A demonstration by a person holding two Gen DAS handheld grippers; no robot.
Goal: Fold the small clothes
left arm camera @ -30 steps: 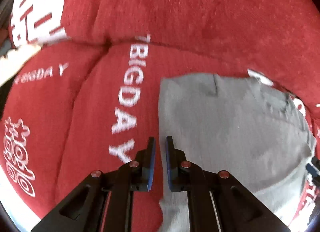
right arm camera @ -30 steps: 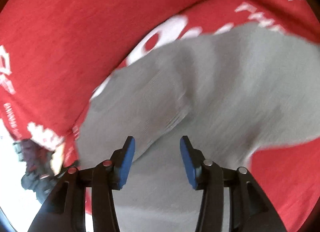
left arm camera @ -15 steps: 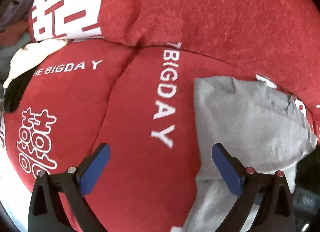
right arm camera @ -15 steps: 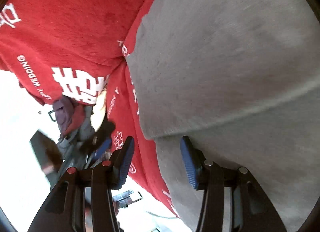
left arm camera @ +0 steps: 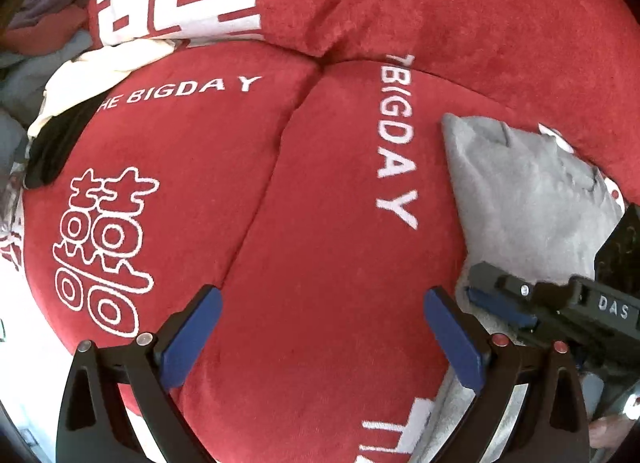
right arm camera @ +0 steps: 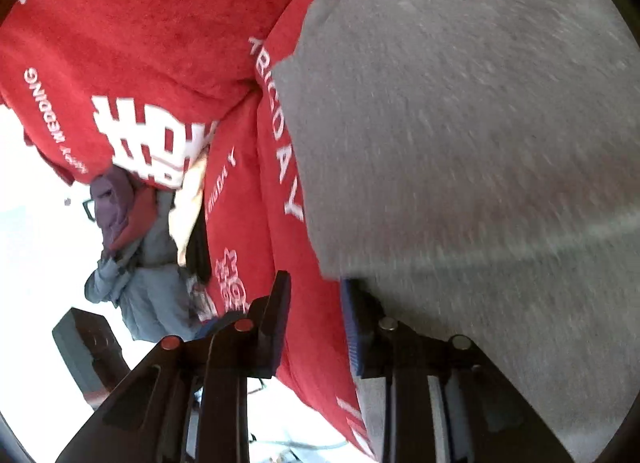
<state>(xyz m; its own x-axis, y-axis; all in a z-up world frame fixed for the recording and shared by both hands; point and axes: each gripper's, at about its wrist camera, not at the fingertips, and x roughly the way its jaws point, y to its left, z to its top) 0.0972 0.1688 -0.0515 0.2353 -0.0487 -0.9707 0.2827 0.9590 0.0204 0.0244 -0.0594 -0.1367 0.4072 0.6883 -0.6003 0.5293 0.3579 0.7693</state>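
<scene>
A small grey garment lies flat on a red seat cushion with white lettering. My left gripper hovers over bare red cushion to the garment's left, jaws wide open and holding nothing. In the left wrist view my right gripper rests low at the garment's near-left edge. In the right wrist view the grey garment fills the right side. The right gripper is open with a narrow gap; its right fingertip touches the garment's edge and red cushion shows between the fingers.
A red back cushion rises behind the seat. A heap of other clothes, cream, black, purple and blue-grey, lies at the sofa's left end. A dark box stands on the pale floor below.
My left gripper went from shut to wide open and drew back to the left, off the grey garment. My right gripper swung to the garment's left edge and its jaws narrowed.
</scene>
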